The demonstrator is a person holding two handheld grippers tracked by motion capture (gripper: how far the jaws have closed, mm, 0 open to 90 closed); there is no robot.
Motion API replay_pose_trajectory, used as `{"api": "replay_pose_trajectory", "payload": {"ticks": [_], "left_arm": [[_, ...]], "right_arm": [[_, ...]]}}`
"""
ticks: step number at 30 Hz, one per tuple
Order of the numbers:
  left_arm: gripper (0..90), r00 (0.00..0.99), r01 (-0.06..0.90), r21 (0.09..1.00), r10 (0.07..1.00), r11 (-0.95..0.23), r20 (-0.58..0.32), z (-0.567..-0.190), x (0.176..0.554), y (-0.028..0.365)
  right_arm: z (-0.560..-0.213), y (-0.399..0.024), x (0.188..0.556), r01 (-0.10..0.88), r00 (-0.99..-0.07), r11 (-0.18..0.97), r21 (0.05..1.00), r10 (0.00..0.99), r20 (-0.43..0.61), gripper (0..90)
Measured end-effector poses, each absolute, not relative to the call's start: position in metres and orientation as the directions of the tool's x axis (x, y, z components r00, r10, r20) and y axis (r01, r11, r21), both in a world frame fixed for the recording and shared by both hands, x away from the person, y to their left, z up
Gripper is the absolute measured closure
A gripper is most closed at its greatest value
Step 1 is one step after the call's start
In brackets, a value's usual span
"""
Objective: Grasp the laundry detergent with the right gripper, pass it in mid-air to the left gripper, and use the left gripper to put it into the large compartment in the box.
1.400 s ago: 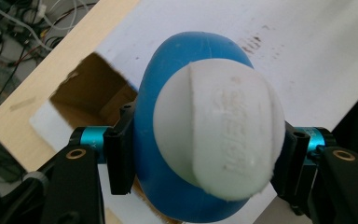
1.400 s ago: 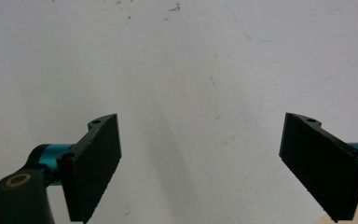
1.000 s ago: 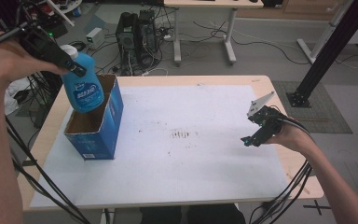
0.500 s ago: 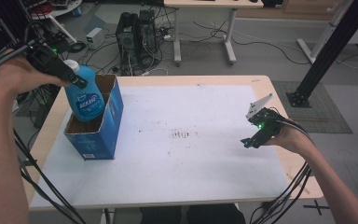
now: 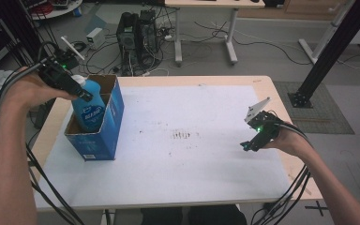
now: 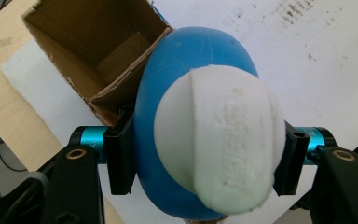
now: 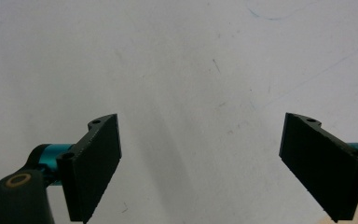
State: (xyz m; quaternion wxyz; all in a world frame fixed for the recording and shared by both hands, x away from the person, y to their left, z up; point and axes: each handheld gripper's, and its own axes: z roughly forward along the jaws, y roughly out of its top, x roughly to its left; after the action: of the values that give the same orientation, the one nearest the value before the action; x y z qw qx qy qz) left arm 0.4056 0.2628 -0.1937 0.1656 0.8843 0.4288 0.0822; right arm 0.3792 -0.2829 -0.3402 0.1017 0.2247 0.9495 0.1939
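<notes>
White sheeting covers the bench (image 5: pixel 178 164), and a blue box (image 5: pixel 104 123) stands open near its left edge. Left gripper (image 5: pixel 80 92) is clenched on the neck of a blue bottle (image 5: pixel 90 105) with a white cap (image 6: pixel 216 135). Compared with a second ago, the bottle has gone down: then it hung above the box, now its lower part sits inside the box, upright. Right gripper (image 5: pixel 251 144) has stayed at the right side over the sheet, its jaws wide apart and holding nothing.
</notes>
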Motion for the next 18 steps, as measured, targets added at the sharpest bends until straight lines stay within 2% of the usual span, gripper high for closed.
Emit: {"api": "replay_pose_trajectory", "payload": {"ticks": [3,4,18], "left_arm": [[38.1,0.629,0.726,0.351,0.778,-0.591,0.009,-0.202,0.407,0.264],[38.1,0.634,0.723,0.349,0.773,-0.597,0.010,-0.205,0.407,0.264],[38.1,0.659,0.715,0.320,0.752,-0.622,-0.008,-0.238,0.410,0.268]], "right_arm": [[-0.341,-0.284,0.379,0.385,-0.878,0.824,0.415,0.466,-0.110,11.9],[-0.343,-0.285,0.382,0.343,-0.891,0.833,0.434,0.434,-0.129,11.9],[-0.352,-0.285,0.381,0.356,-0.890,0.831,0.428,0.442,-0.117,11.9]]}}
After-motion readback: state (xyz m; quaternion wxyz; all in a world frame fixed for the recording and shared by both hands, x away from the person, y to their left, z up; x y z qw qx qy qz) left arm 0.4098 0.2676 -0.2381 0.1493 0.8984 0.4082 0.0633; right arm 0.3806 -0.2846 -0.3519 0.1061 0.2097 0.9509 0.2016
